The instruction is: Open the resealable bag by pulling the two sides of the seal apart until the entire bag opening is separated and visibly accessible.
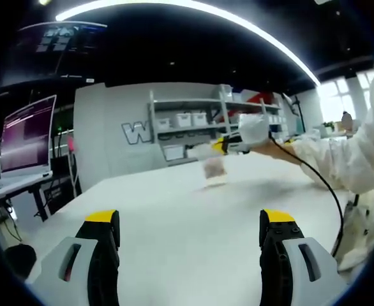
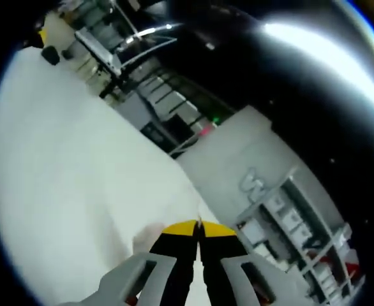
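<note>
While the right tool (image 2: 198,233) pinches the resealable bag (image 1: 214,170) by its top above the white table (image 1: 174,217), the left tool (image 1: 190,231), jaws apart and empty, faces the hanging bag, well short.

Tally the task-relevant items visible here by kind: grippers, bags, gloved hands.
Grippers: 2, the left gripper with jaws apart, the right gripper with jaws together on the bag
Bags: 1, the resealable bag
Gloved hands: 1, the gloved hand
Total: 4
</note>
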`<action>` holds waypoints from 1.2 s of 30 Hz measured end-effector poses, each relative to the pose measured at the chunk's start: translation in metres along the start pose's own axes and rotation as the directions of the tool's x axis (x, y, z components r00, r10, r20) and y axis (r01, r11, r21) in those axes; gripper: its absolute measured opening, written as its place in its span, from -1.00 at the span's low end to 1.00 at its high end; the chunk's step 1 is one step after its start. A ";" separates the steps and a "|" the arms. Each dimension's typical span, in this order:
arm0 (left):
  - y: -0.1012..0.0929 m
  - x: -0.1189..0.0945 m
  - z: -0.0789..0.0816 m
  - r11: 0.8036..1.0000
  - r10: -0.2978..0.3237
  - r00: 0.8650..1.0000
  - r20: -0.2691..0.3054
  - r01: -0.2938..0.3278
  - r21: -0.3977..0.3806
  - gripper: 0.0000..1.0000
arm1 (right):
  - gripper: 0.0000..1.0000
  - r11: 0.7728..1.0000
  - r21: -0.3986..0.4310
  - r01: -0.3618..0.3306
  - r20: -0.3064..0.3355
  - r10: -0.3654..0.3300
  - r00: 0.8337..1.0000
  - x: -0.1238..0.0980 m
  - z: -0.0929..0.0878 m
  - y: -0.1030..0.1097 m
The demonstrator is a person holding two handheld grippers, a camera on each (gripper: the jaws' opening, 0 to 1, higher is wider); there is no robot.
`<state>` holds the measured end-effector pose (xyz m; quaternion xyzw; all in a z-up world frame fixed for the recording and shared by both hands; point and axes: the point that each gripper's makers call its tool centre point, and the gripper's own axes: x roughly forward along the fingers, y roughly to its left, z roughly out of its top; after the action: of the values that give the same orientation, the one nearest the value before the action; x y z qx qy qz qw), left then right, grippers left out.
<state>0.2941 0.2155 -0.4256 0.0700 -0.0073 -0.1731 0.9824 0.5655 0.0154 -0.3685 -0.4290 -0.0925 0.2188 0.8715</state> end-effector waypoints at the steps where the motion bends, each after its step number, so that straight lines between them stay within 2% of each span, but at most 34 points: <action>1: 0.000 0.000 0.000 1.000 0.000 1.000 0.001 0.000 0.000 0.79 | -1.00 1.000 -0.004 -0.002 0.000 0.002 1.000 -0.002 0.000 0.001; 14: -0.003 -0.001 -0.002 1.000 -0.004 1.000 -0.002 0.004 -0.002 0.79 | -1.00 1.000 -0.031 -0.005 0.038 0.006 0.999 -0.022 0.016 0.001; 20: -0.004 -0.001 0.000 1.000 -0.008 1.000 -0.001 0.008 0.004 0.79 | -1.00 0.999 -0.035 -0.004 0.051 0.006 0.999 -0.024 0.023 0.000; 28: -0.004 -0.001 0.000 1.000 -0.010 1.000 -0.002 0.010 0.007 0.79 | -1.00 1.000 -0.030 -0.008 0.051 0.010 0.999 -0.031 0.018 0.001; 36: -0.006 0.001 0.001 1.000 -0.014 1.000 -0.001 0.014 0.009 0.79 | -1.00 1.000 -0.016 -0.010 0.058 0.011 0.998 -0.048 0.020 0.002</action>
<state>0.2928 0.2099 -0.4255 0.0745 -0.0070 -0.1801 0.9808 0.5151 0.0080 -0.3570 -0.4296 -0.1170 0.2351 0.8640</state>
